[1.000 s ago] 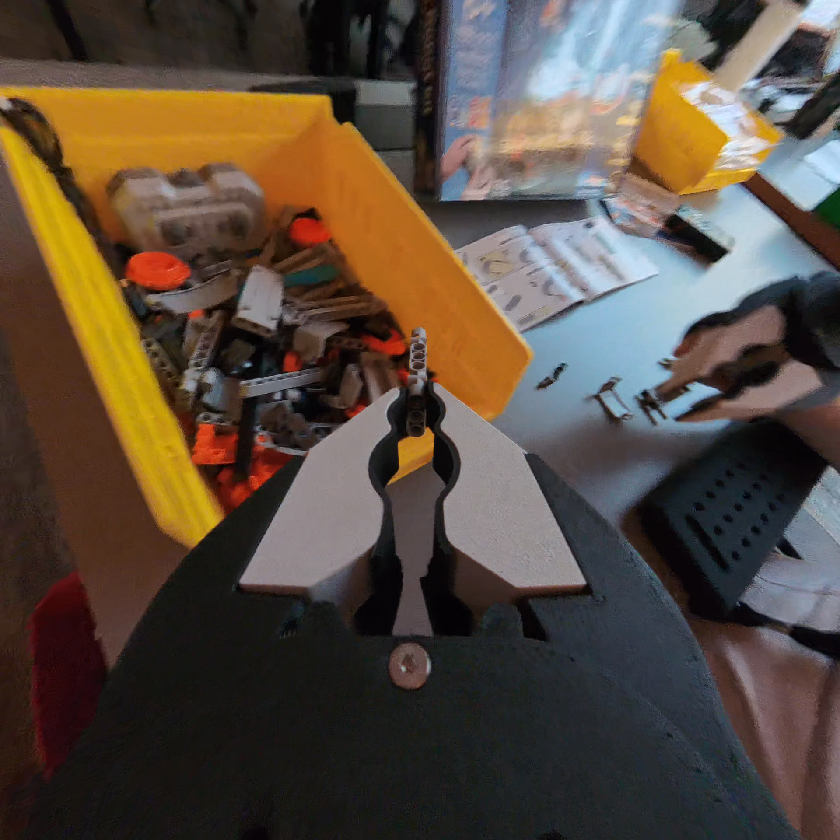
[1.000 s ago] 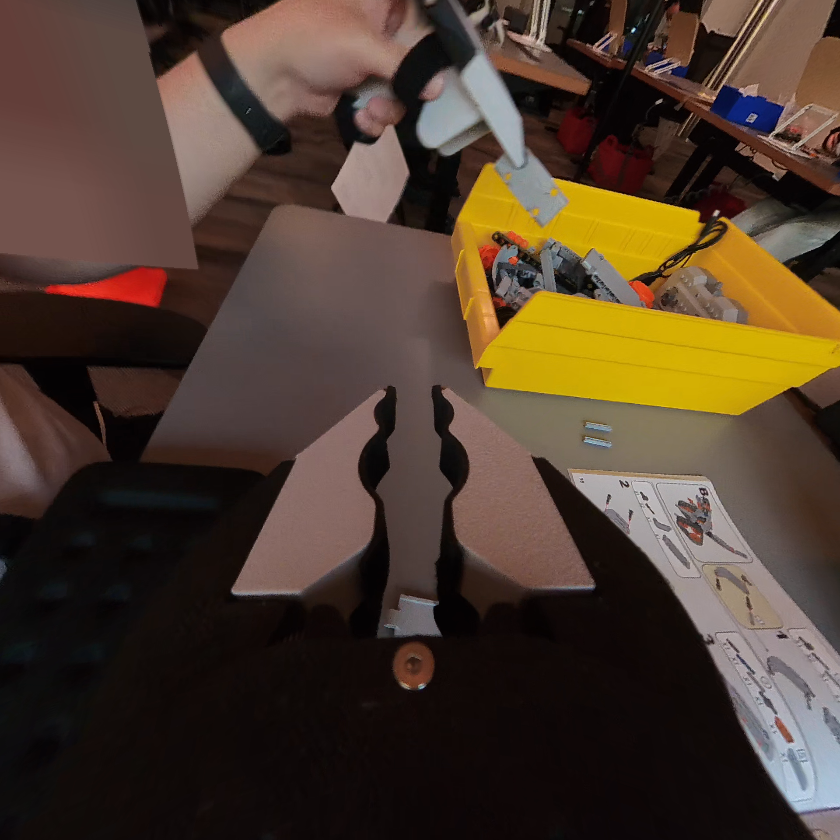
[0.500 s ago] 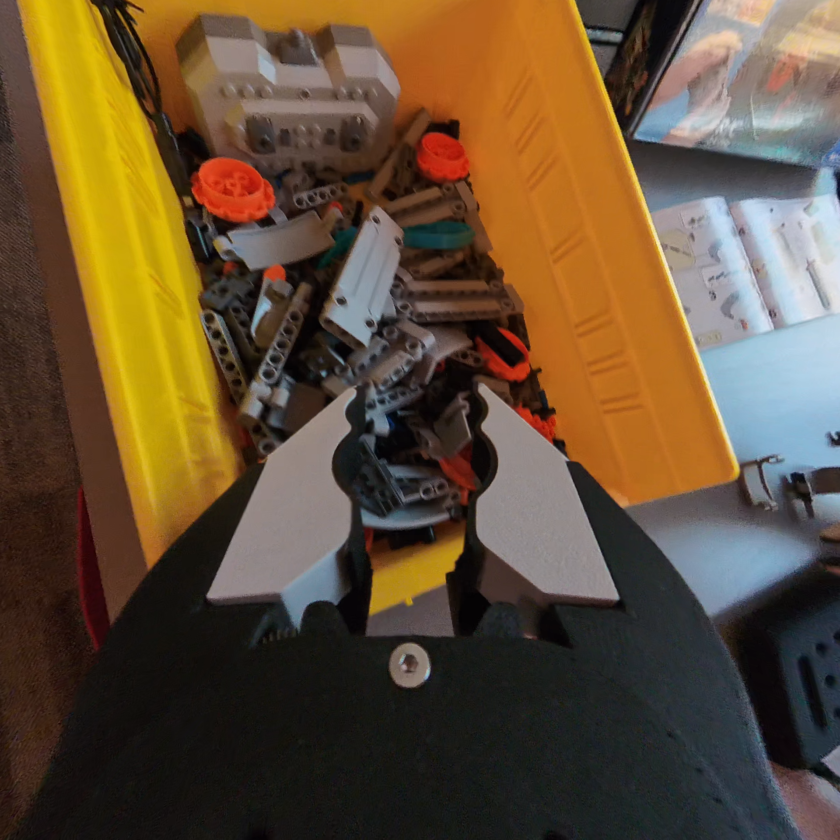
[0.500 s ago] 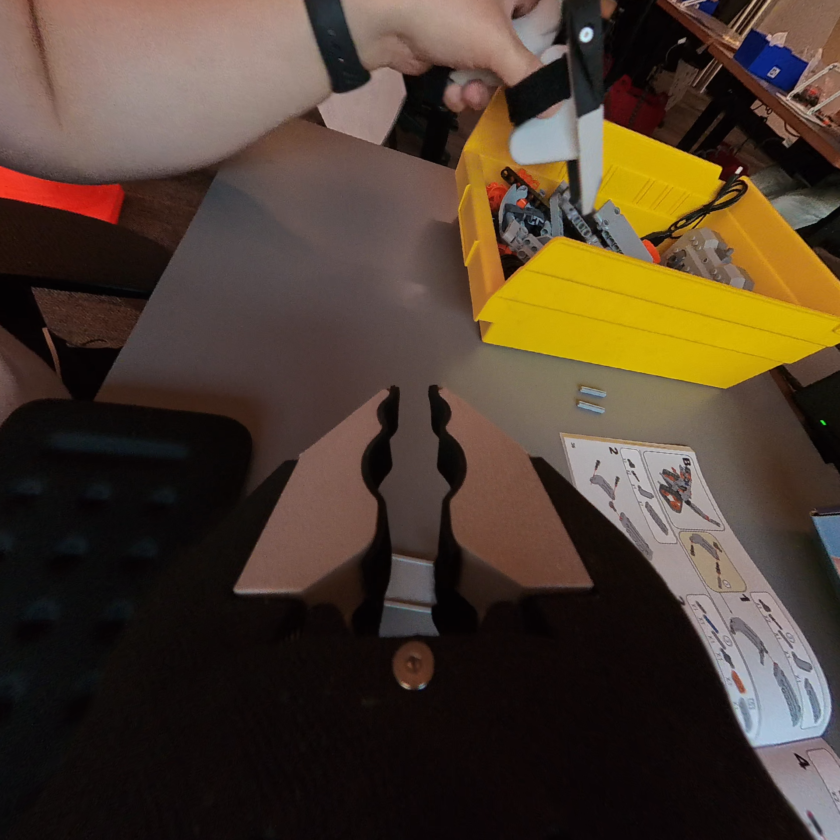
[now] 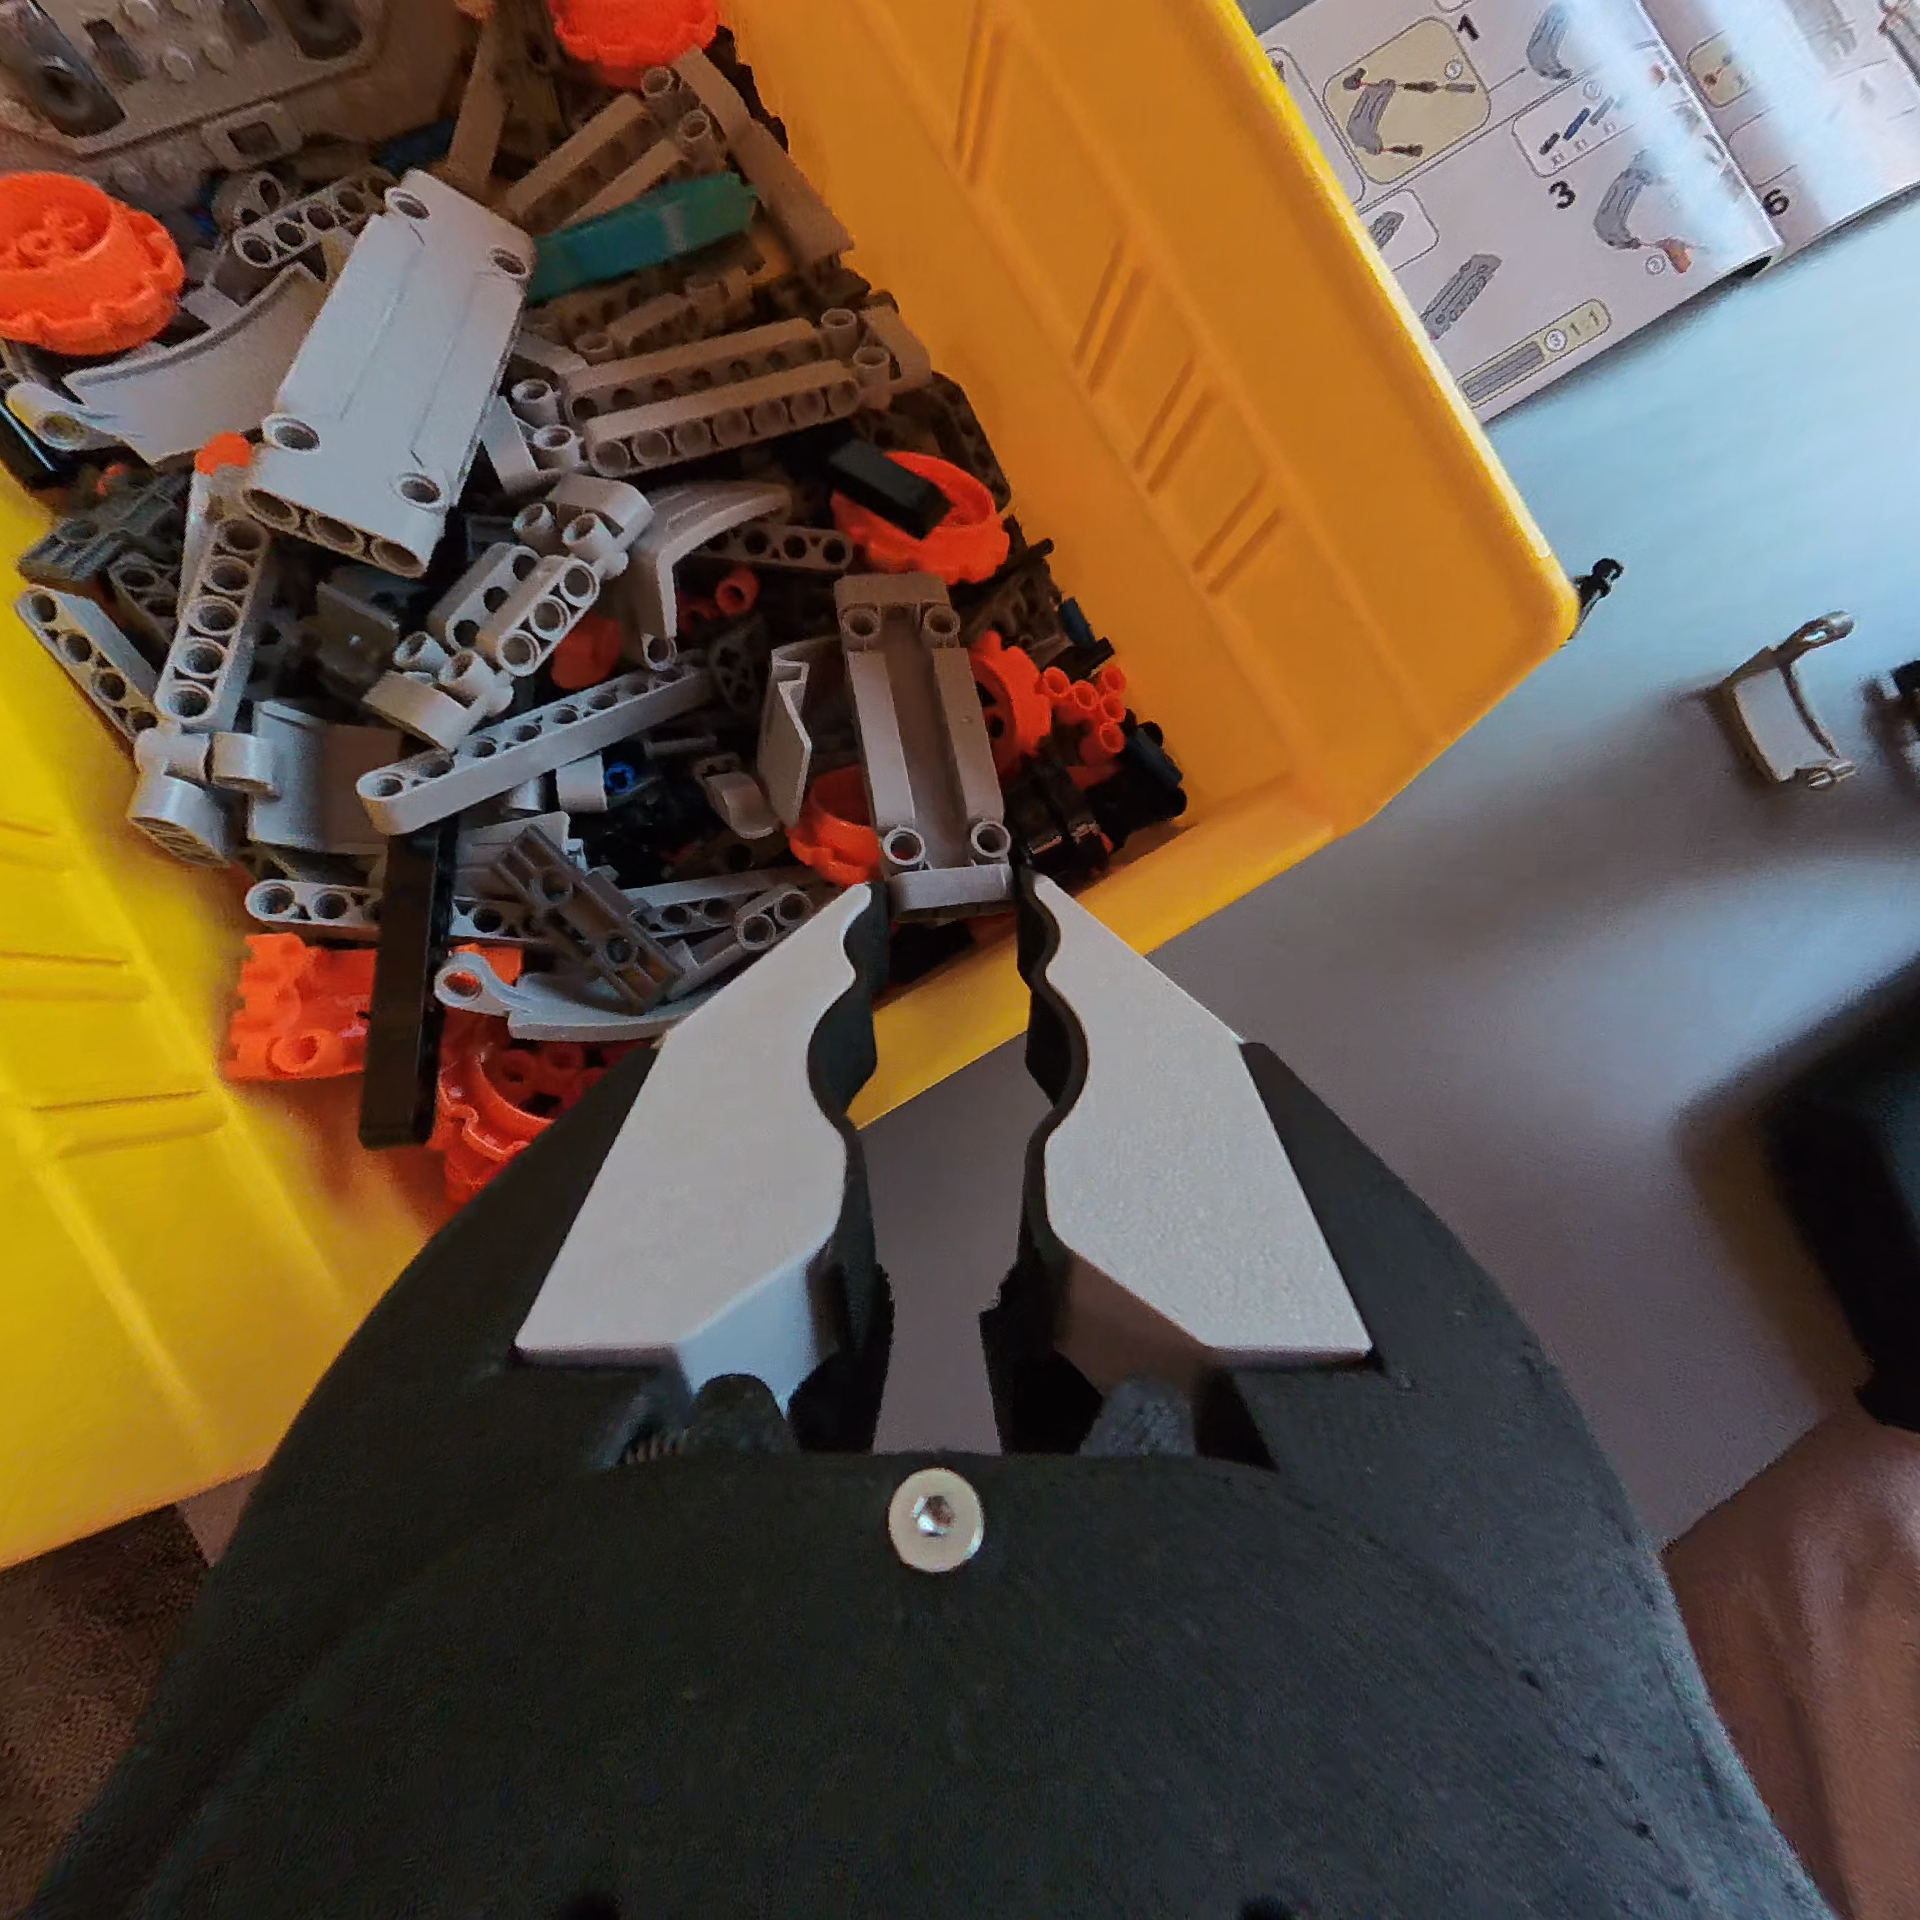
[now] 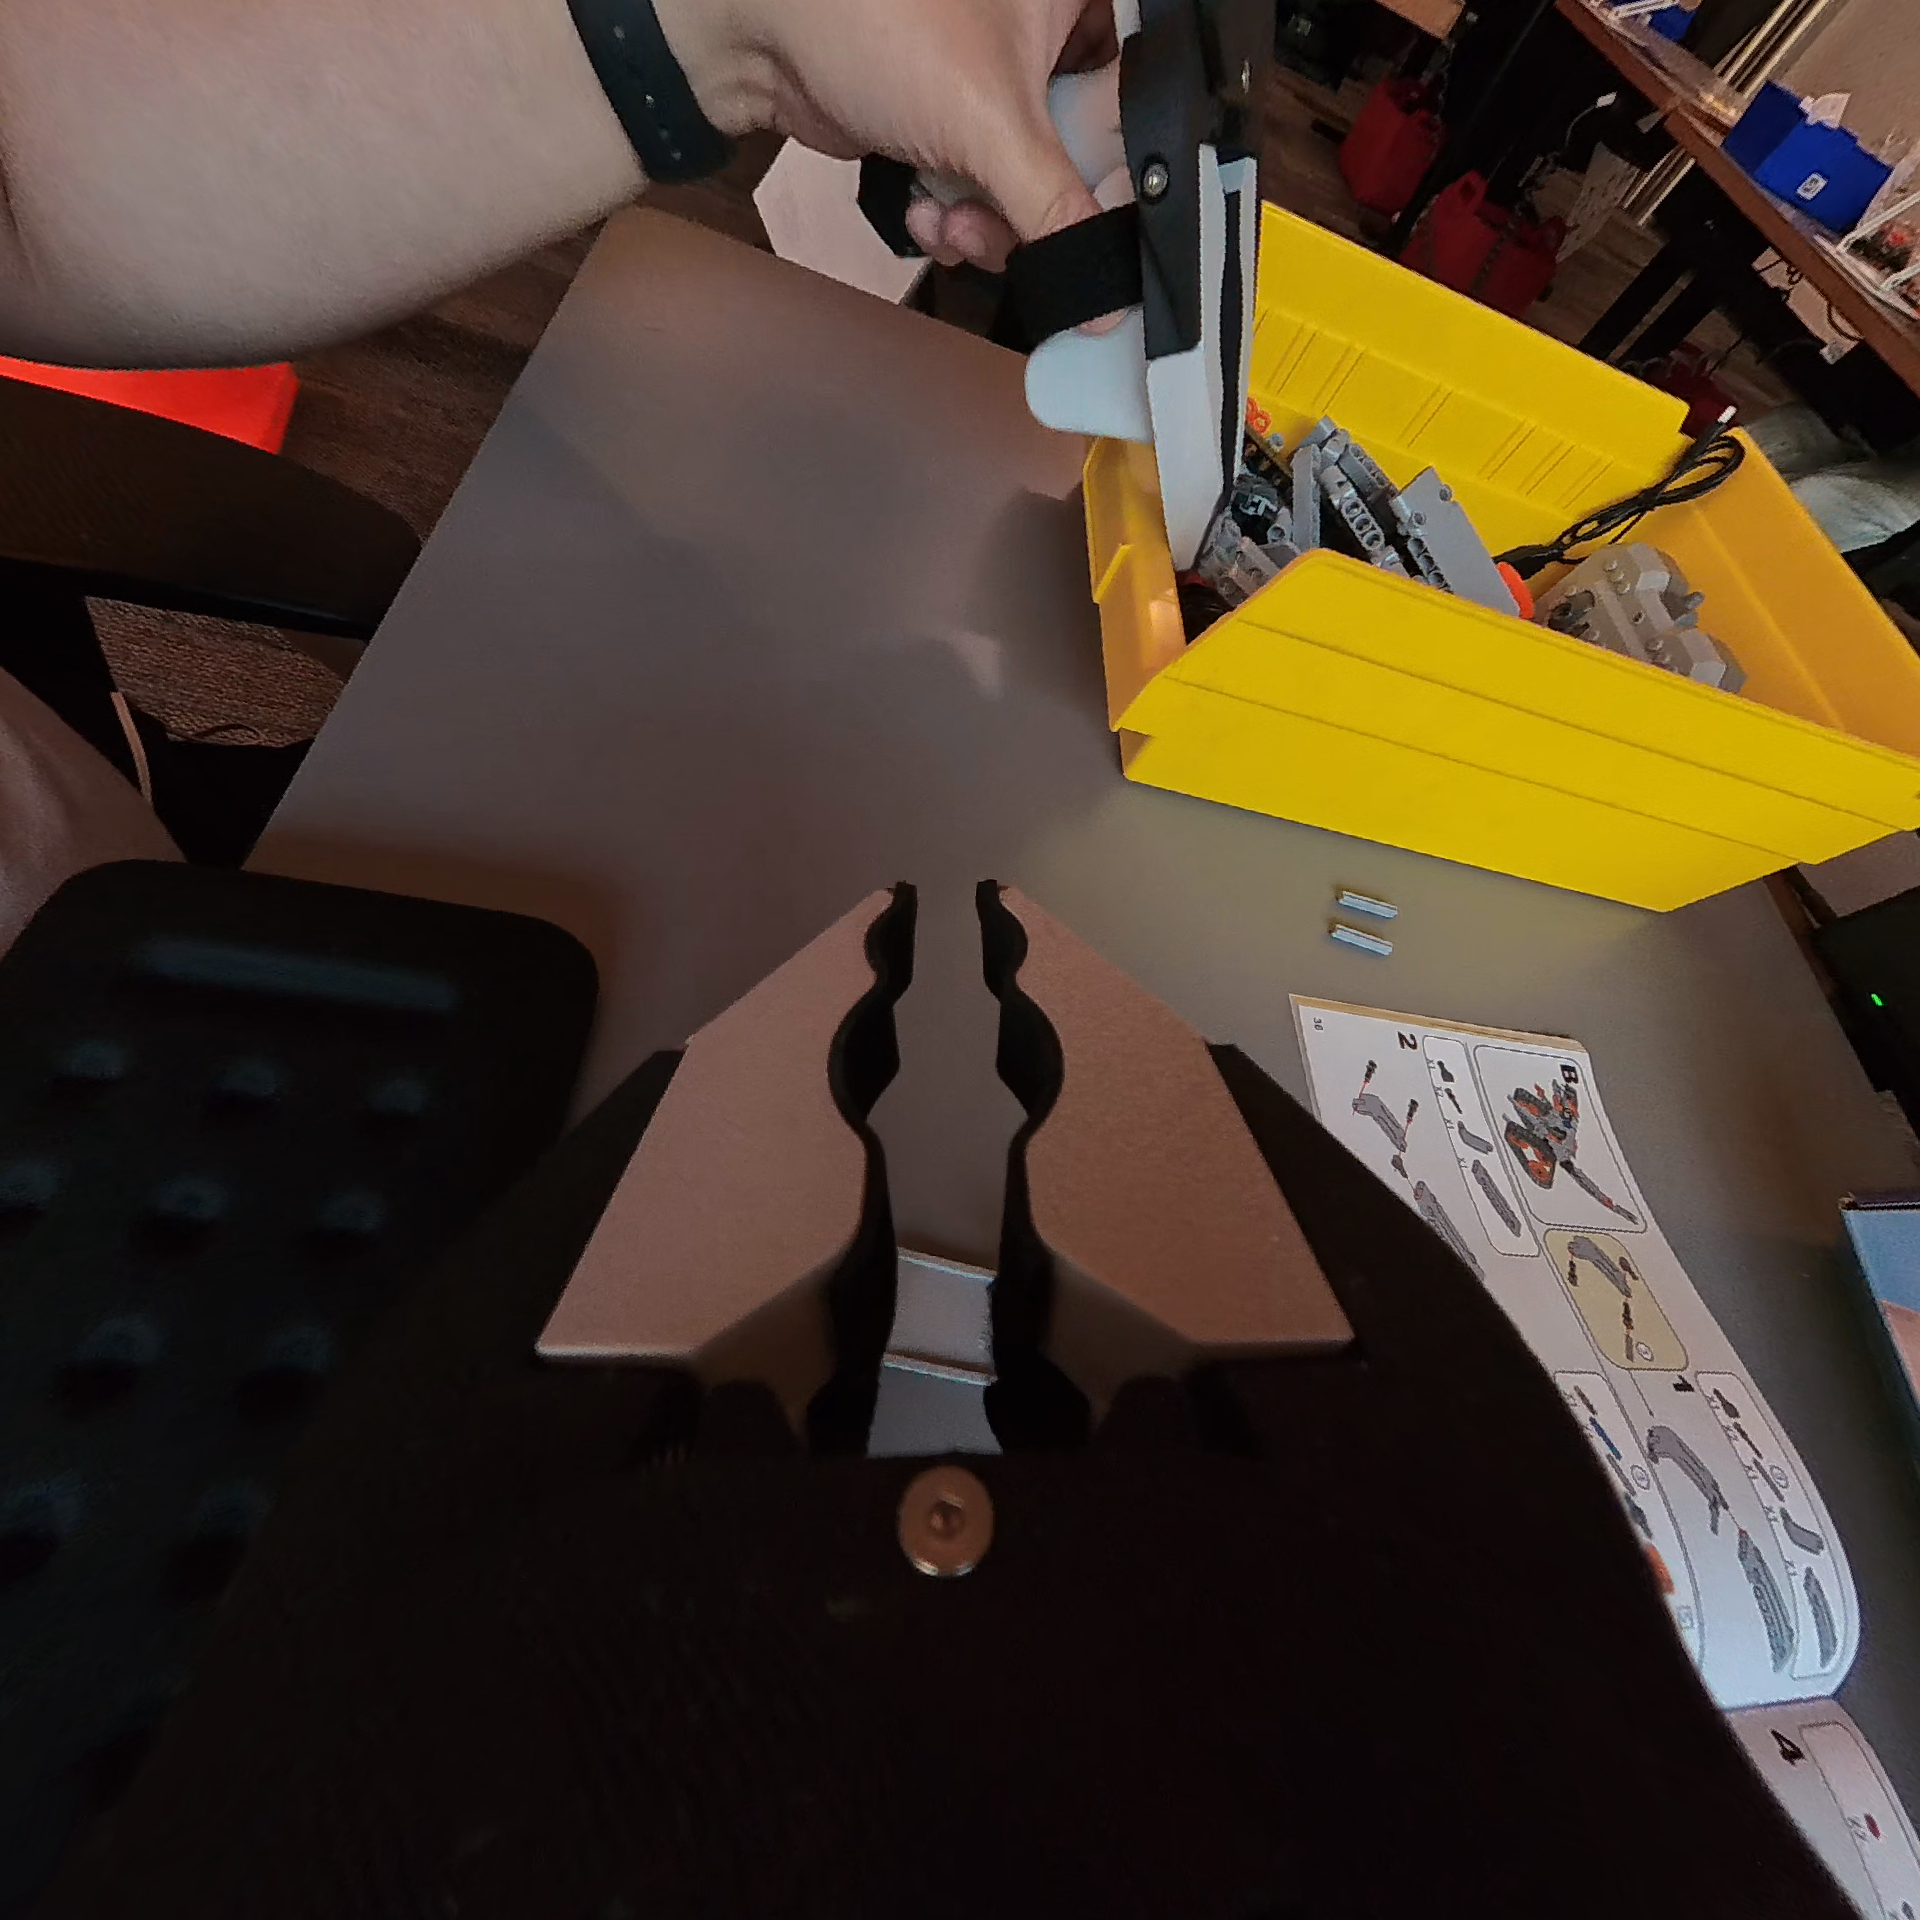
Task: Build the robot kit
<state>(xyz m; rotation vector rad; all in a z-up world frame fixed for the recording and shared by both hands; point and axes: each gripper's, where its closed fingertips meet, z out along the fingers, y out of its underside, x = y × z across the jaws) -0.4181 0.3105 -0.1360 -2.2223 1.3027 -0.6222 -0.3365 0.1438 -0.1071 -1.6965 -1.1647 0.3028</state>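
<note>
Both tongs gape, holding nothing — left tongs [image 5: 945, 894] at a grey panel [image 5: 920, 748] in the yellow bin [image 5: 1195, 343]; right tongs [image 6: 943, 888] over bare table [image 6: 727, 623]

Your left gripper [image 5: 948, 902]: pale grey fingers, black inner edges, black body. Bin [image 5: 1195, 343] at upper centre: bright yellow. Parts [image 5: 582, 582] in it: mostly light and dark grey, some orange, black, one teal. Table [image 6: 727, 623]: plain grey. Booklet [image 6: 1558, 1247] at lower right: white with grey and orange drawings. Wristband [image 6: 644, 88] on your arm, top: black.
</note>
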